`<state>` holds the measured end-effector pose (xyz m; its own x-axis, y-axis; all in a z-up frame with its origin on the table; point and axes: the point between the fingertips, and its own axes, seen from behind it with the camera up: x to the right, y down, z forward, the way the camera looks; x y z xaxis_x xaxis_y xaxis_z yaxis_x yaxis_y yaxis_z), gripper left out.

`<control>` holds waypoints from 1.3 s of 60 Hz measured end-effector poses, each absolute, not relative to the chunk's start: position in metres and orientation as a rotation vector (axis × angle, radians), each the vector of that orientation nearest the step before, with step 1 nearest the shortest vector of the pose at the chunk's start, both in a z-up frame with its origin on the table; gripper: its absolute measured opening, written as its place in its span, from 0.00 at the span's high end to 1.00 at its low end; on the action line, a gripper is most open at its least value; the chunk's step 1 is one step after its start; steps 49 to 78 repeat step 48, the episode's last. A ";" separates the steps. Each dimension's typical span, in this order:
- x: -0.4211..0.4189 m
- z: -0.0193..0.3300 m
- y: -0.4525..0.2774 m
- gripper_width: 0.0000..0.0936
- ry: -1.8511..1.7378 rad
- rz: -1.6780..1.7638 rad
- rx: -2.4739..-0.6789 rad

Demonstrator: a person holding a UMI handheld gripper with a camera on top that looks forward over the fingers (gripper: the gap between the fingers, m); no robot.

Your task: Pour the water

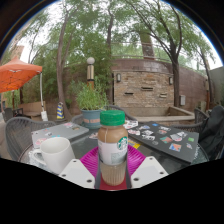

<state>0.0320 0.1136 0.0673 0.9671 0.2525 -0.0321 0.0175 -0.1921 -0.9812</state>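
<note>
**Bottle held at the table's near edge**

Hand-held gripper (113, 172) sits closest to me, its two pale fingers coming up from below with the pink pads (95, 160) turned inward. Between them I see a Starbucks Frappuccino-style glass bottle (113, 146), upright, with a rust-orange cap, a green logo on a pale label and a light brown drink inside. Both pads look pressed against the bottle's lower sides, so I read the fingers as clamped on it; I cannot tell whether its base touches the table.

Just beside the bottle, off the left finger, stands a white ceramic mug (55, 152) with its handle (34, 155) turned away from the bottle. The two are near each other but apart. What the mug holds I cannot make out.

Under both runs the dark table (170, 150). Farther along it, beyond the right finger, small cards or papers (160, 135) lie scattered in loose rows. Past the mug lies a flat grey object (60, 129), and near it a dark metal mesh chair (18, 135).

Beyond the bottle's cap I see a potted green plant (91, 100). Behind that rises a stone wall (145, 88) with a lamp on a post (90, 68). An orange patio umbrella (18, 75) stands off past the chair, and tall trees (110, 30) spread over everything at the back.
</note>
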 end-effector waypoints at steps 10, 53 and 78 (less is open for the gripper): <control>0.037 0.064 0.097 0.21 -0.165 0.230 -1.826; 0.080 0.183 -0.216 0.11 -0.093 0.220 -1.767; 0.080 0.183 -0.216 0.11 -0.093 0.220 -1.767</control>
